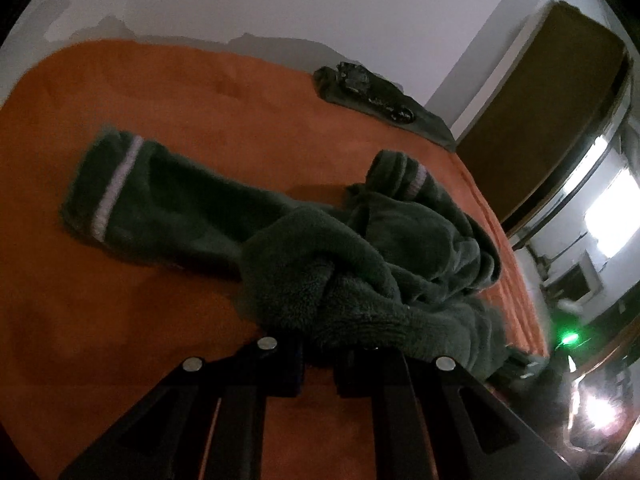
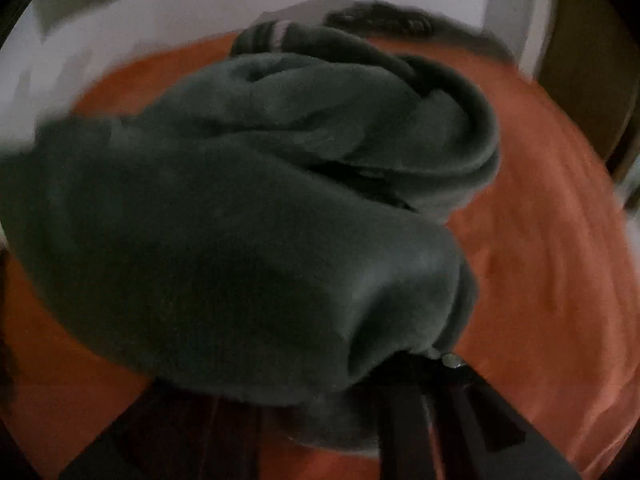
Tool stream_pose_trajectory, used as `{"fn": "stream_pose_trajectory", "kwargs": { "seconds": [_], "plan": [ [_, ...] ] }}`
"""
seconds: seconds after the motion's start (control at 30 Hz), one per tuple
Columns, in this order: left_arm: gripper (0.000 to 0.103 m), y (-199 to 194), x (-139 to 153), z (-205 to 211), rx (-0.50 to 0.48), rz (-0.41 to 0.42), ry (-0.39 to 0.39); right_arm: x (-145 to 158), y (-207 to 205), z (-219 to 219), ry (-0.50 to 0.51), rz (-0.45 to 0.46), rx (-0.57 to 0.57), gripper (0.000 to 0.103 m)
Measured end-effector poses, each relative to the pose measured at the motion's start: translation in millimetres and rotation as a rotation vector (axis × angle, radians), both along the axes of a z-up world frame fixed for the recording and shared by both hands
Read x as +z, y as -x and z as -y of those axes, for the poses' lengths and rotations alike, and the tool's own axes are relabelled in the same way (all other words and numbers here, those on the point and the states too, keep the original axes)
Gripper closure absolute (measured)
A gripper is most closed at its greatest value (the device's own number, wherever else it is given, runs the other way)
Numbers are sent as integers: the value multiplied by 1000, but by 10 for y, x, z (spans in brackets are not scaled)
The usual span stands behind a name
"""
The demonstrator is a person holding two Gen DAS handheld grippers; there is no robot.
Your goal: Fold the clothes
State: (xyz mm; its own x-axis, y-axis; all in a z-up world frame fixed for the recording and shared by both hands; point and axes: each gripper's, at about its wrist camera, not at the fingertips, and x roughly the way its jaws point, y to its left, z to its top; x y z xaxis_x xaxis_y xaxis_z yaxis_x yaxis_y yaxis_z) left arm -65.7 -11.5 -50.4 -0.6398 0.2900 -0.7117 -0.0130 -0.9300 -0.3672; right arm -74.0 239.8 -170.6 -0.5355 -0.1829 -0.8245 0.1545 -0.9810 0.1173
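We find the fleece [image 1: 360, 248] bunched on the bed [image 1: 120, 280], one sleeve running away leftward, its near edge pinched in the left claw [image 1: 320, 356] and apparently in the right claw [image 2: 400, 364].

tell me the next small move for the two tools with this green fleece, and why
Probably pull the two tools apart and lift a little to spread the green fleece garment. It lies bunched on the orange bedcover, one striped cuff stretched out, the other crumpled on the heap. Left tool and right tool both appear to be pinching fleece, the right view blurred.
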Motion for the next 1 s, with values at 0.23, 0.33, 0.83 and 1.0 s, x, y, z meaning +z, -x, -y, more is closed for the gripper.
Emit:
{"fn": "stream_pose_trajectory", "kwargs": {
  "seconds": [0.23,0.33,0.83,1.0],
  "plan": [
    [92,-267,389,355,32,-73,-81,1018,-528,-272,44,-320,4,96],
    [92,-457,680,402,2,-124,-130,1484,-765,-330,19,-464,2,96],
    [87,-373,-52,489,78,143,-7,1049,-556,-561,-27,-112,-12,87],
    [56,-482,-685,690,233,379,40,147,-303,-678,-8,246,-80,65]
  ]
}}
